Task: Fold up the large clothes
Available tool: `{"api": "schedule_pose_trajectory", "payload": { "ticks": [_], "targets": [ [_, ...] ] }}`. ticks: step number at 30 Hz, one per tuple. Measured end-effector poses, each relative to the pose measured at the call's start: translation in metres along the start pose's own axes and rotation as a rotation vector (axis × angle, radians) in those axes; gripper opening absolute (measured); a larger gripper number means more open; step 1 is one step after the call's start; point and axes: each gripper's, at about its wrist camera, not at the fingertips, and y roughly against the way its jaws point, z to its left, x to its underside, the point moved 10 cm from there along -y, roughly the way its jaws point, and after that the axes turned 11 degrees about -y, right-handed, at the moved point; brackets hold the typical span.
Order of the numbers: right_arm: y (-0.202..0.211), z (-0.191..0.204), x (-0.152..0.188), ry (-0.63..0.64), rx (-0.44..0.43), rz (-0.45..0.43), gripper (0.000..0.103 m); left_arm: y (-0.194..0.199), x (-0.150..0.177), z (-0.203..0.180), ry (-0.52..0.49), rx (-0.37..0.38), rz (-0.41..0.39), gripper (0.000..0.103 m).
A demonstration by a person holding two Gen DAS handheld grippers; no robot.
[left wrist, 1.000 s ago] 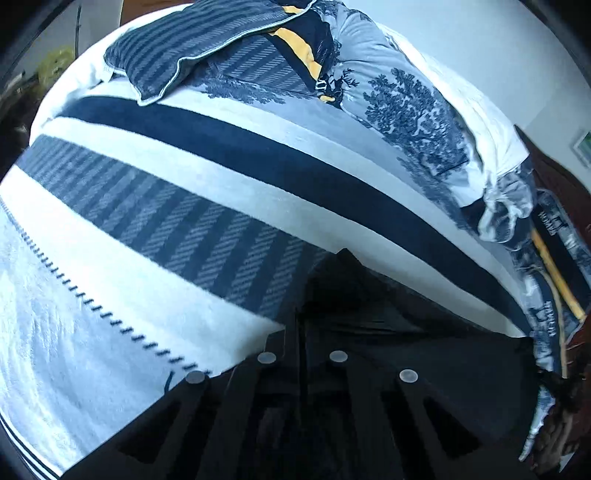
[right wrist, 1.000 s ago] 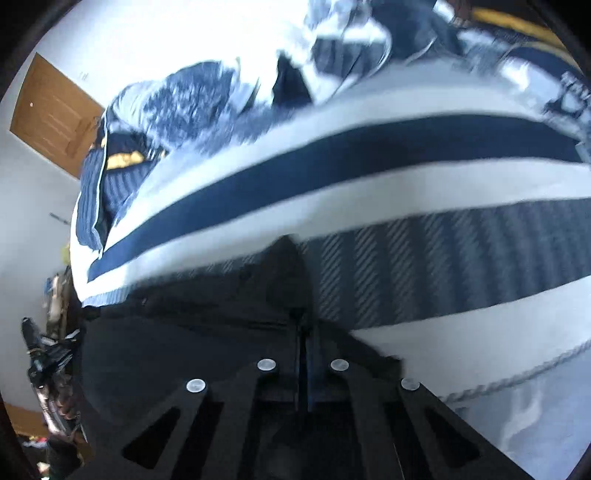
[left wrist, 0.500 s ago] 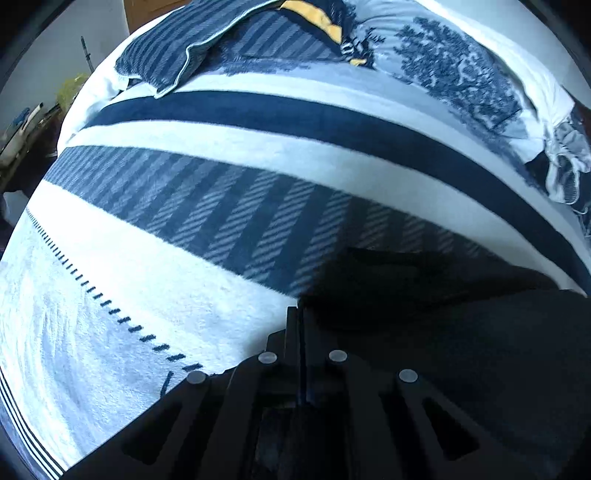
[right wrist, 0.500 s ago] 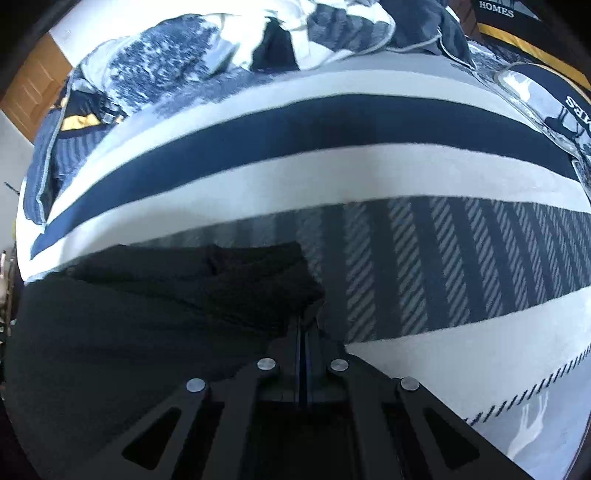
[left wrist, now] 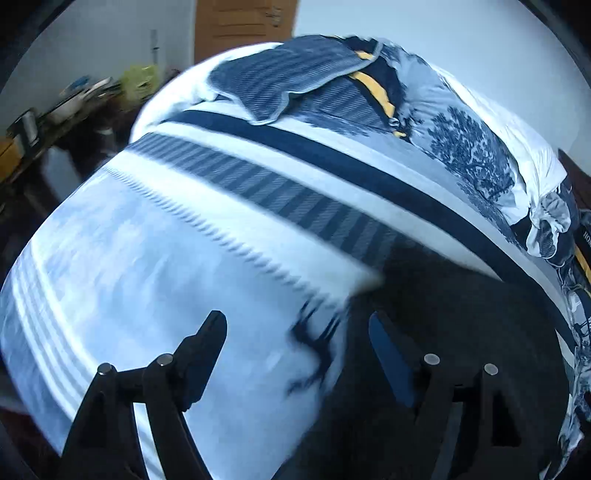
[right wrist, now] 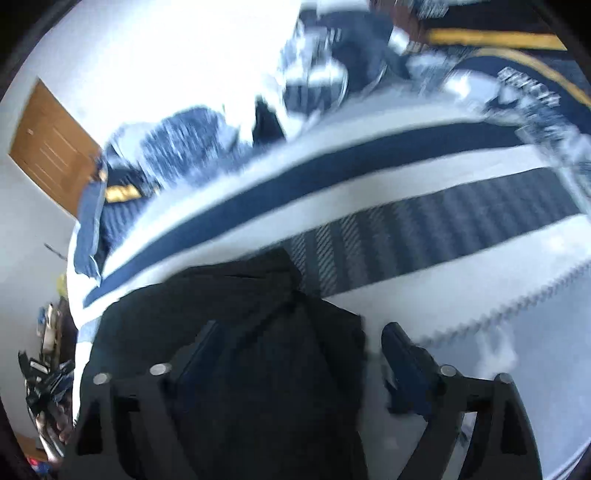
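A black garment (left wrist: 454, 332) lies spread on the striped blue-and-white blanket (left wrist: 184, 266) of a bed. In the left wrist view it fills the lower right. My left gripper (left wrist: 297, 325) is open and empty above the garment's left edge, its right finger over the black cloth. In the right wrist view the garment (right wrist: 236, 317) fills the lower middle and left. My right gripper (right wrist: 299, 332) is open and empty above the garment's right edge, its left finger over the cloth and its right finger (right wrist: 402, 354) over the blanket. Both views are motion-blurred.
Patterned pillows and bedding (left wrist: 469, 147) are piled at the head of the bed, with a striped pillow (left wrist: 280, 74). A wooden door (left wrist: 243, 22) stands behind. A cluttered table (left wrist: 59, 110) stands left of the bed. White wall lies beyond.
Both grippers were shut on the black garment's corners. Both have opened and let it go, and both have pulled back and up from the cloth.
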Motion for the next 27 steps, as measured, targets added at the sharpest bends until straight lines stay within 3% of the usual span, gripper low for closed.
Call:
{"api": "schedule_pose_trajectory", "payload": {
  "ticks": [4, 7, 9, 12, 14, 15, 17, 18, 19, 21, 24, 27],
  "targets": [
    [0.028, -0.023, 0.062, -0.126, -0.13, 0.078, 0.09, 0.015, 0.068, 0.014, 0.118, 0.11, 0.08, 0.08],
    [0.027, -0.043, 0.107, -0.185, -0.109, 0.119, 0.09, 0.011, 0.117, 0.0, 0.189, 0.188, 0.176, 0.08],
    [0.027, -0.058, 0.128, -0.235, -0.107, 0.135, 0.09, 0.005, 0.134, -0.016, 0.221, 0.252, 0.22, 0.08],
    [0.013, -0.065, 0.134, -0.272, -0.13, 0.15, 0.089, -0.011, 0.139, -0.025, 0.223, 0.243, 0.262, 0.08],
    [0.007, -0.06, 0.134, -0.271, -0.137, 0.179, 0.077, -0.021, 0.135, -0.024, 0.238, 0.223, 0.261, 0.076],
    [0.002, -0.055, 0.135, -0.249, -0.143, 0.197, 0.072, -0.024, 0.134, -0.024, 0.234, 0.204, 0.259, 0.067],
    [-0.008, -0.054, 0.141, -0.218, -0.109, 0.225, 0.033, -0.027, 0.136, -0.029, 0.224, 0.219, 0.284, 0.005],
    [-0.009, -0.051, 0.144, -0.219, -0.123, 0.241, 0.025, -0.025, 0.136, -0.033, 0.221, 0.229, 0.29, 0.003],
    [-0.006, -0.049, 0.145, -0.215, -0.127, 0.242, 0.008, -0.021, 0.133, -0.032, 0.203, 0.209, 0.271, 0.002],
    [0.007, -0.042, 0.143, -0.172, -0.099, 0.211, 0.004, -0.009, 0.124, -0.03, 0.148, 0.152, 0.216, 0.002],
    [0.023, -0.04, 0.139, -0.121, -0.034, 0.166, 0.003, -0.016, 0.124, -0.031, 0.153, 0.114, 0.237, 0.002],
    [0.002, -0.047, 0.147, -0.043, 0.064, 0.197, 0.003, -0.028, 0.127, -0.028, 0.155, 0.086, 0.257, 0.002]
  ]
}}
